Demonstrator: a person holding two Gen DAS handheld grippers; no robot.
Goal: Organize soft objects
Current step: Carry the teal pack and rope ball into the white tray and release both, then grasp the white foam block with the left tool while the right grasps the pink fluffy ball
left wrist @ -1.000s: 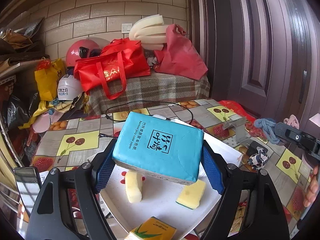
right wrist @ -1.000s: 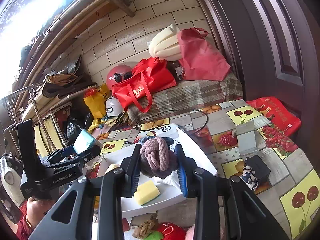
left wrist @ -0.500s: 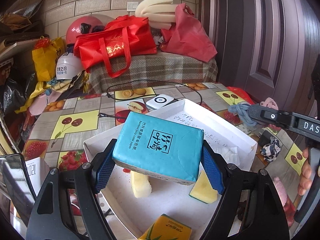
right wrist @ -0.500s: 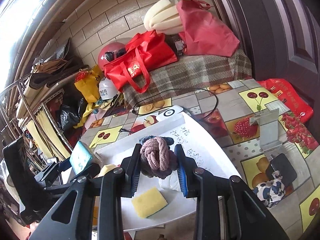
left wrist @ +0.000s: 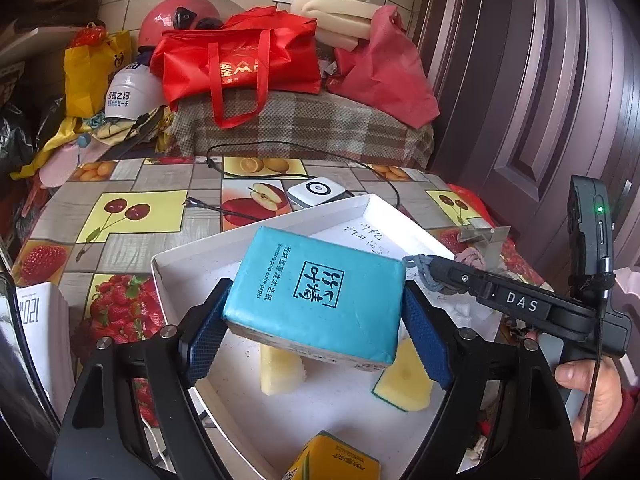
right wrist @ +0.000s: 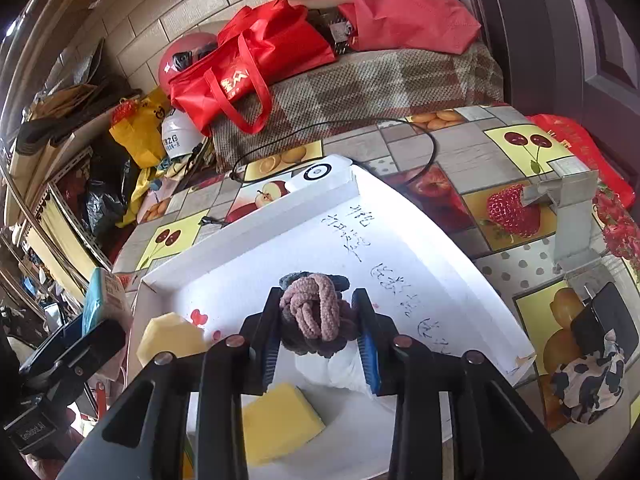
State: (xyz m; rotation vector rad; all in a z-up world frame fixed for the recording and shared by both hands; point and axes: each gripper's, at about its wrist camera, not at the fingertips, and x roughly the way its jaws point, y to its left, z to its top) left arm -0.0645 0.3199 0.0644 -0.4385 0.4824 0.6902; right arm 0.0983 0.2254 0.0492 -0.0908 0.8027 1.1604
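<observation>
Now, under both your grippers lies the fruit-patterned tablecloth [left wrist: 132, 216], and on it stands the shallow white cardboard tray [right wrist: 404, 216] with handwriting on its floor. Your left gripper [left wrist: 316, 332] has its blue pads pressed on both sides of the turquoise pack of tissue paper [left wrist: 320, 296], which hangs over the tray. Your right gripper [right wrist: 318, 330] is closed around the knotted pink and dark knitted bundle [right wrist: 314, 312], also over the tray. On the tray floor lie the yellow rectangular sponge [right wrist: 280, 424], the pale foam piece [left wrist: 280, 372], and a crumpled white tissue [right wrist: 340, 368] just under the bundle.
</observation>
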